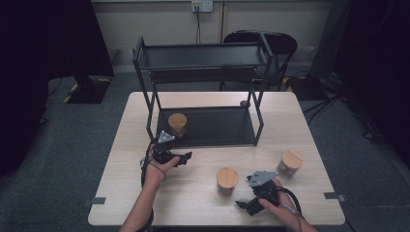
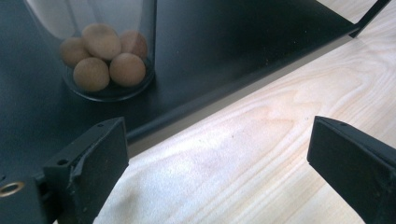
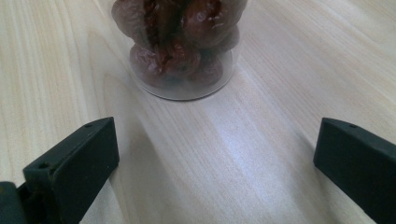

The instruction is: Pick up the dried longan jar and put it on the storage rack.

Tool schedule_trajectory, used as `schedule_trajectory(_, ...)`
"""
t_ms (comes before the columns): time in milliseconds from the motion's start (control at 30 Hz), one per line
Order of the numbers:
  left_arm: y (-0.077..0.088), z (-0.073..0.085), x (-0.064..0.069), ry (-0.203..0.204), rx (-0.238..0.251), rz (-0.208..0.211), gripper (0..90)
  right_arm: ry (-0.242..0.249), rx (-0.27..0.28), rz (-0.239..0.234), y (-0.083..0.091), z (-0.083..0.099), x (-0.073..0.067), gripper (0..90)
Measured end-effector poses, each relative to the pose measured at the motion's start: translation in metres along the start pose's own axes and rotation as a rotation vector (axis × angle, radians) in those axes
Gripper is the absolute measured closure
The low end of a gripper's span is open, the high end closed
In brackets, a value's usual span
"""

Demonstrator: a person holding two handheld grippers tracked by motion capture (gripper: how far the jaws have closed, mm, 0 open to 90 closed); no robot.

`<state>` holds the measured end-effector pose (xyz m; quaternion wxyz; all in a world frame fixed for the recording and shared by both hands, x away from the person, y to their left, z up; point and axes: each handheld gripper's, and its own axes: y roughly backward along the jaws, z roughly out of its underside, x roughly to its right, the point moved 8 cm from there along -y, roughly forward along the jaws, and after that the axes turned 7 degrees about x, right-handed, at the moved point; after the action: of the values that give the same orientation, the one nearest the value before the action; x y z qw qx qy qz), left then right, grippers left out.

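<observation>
From the high view, a black two-tier metal shelf rack [image 1: 203,92] stands at the far half of a pale wooden table [image 1: 121,193]. On its lower shelf, near the left front corner, sits a clear glass jar with a wooden lid [image 1: 177,124]. The left gripper [image 1: 183,158] rests on the table just in front of that corner, apart from the jar. A second wood-lidded jar [image 1: 227,180] stands on the bare table near the right gripper [image 1: 244,205], and a third lidded jar [image 1: 290,163] stands further right.

In the left gripper view, the jaws stand wide apart with nothing between them. The shelf jar [image 2: 105,51] holds round tan balls and sits back from the shelf's front lip; its lid and upper half are cut off by the frame.

In the right gripper view, the jaws are likewise spread and empty, pointing at the second jar [image 3: 182,46], which is packed with dark reddish wrinkled fruit. The frame cuts off everything above the jar's base.

The likely risk lies with the right gripper's approach: smooth glass could slip between the pads if gripped too low or off-centre, and a push before closing could tip the jar. Lifting it onto the shelf, it could knock the rack's front post or the jar already there. What the third jar holds is too small to tell.
</observation>
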<state>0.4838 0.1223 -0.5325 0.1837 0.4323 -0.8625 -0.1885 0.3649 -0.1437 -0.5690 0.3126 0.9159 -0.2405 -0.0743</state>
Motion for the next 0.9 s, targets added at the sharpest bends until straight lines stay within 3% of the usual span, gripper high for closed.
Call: schedule_trajectory(900, 0.017, 0.021, 0.001, -0.018, -0.015, 0.02, 5.1, 0.0, 0.0, 0.0, 0.0, 0.0, 0.0, 0.0)
